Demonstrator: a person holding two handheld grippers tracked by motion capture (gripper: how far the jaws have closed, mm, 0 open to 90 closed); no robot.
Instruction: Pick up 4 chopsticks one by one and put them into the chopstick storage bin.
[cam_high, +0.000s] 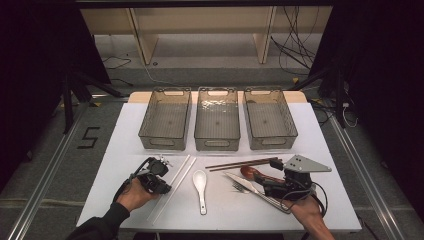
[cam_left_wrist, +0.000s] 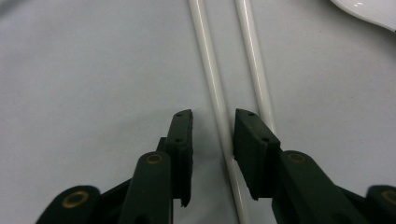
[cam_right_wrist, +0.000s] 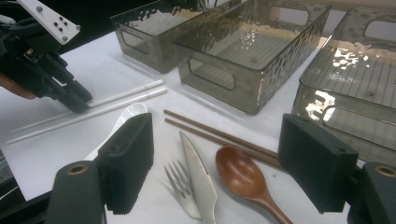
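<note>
Left gripper view: smooth white chopstick (cam_left_wrist: 219, 107)

three smoky bins (cam_high: 217, 120) (side by side), white spoon (cam_high: 200, 182), wooden spoon (cam_right_wrist: 243, 175)

The one readable sign is a large dark numeral "5" (cam_high: 88, 137) marked on the grey floor (cam_high: 60, 165) to the left of the white surface (cam_high: 125, 125).
</note>
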